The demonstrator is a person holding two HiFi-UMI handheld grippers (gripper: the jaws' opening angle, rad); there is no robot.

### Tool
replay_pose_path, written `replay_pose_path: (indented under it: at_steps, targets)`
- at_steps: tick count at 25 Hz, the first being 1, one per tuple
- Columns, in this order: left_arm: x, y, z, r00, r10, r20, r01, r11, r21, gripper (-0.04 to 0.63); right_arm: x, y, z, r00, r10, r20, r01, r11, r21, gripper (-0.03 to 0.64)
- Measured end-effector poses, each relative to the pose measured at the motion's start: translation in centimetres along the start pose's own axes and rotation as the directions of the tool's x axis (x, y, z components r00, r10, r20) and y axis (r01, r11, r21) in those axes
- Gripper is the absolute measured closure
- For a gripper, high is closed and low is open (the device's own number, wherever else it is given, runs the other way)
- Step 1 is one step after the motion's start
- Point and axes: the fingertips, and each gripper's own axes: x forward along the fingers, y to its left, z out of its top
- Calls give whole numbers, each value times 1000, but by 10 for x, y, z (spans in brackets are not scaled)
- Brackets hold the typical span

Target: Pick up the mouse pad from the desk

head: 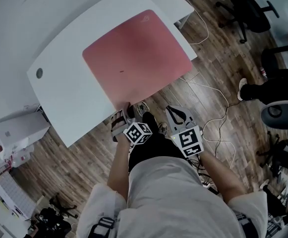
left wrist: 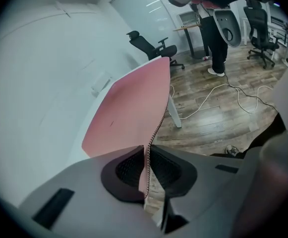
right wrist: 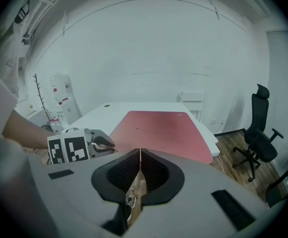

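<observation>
A large pink mouse pad [head: 136, 58] lies flat on the white desk [head: 64, 100], its near corner at the desk's front edge. My left gripper [head: 128, 109] is at that corner. In the left gripper view the pad's stitched edge [left wrist: 156, 128] runs straight between the jaws, and the left gripper [left wrist: 146, 155] is shut on it. My right gripper [head: 176, 112] hangs over the floor just right of the left one, off the desk. Its jaws [right wrist: 140, 155] are shut with nothing between them. From the right gripper view the mouse pad [right wrist: 158, 128] and the left gripper [right wrist: 101, 142] show ahead.
A smaller white table [head: 171, 1] adjoins the desk at the far side. White cables [head: 213, 93] trail over the wood floor to the right. Black office chairs [head: 248, 6] stand at the back right, white boxes [head: 15, 133] at the left. A person [left wrist: 213, 33] stands beyond the desk.
</observation>
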Motion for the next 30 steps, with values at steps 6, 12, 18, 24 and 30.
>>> replay_pose_path:
  at_steps: [6,12,18,24,30]
  targets:
    - [1,8,3,999,-48,4,48,999,0,561,22,2,21,1000,31,0,-31,999,-34,575]
    - [0,46,17,999,-25,31,27,996,-89,561,39,-13,27,999,10,-46,-14,996,-84,575]
    - [10,89,37,996,3,85,3,997,-71,561,51,-35,41,996,-57,-65,48,990,-133,575]
    - [19,117,53,992,2,126,6,998,-67,561,68,-51,37,986,-103,-129,77,979,-191,574]
    - [23,136,59,990,2,138,12,995,-99,561,85,-62,19,970,-85,-227,7,946,-323,542]
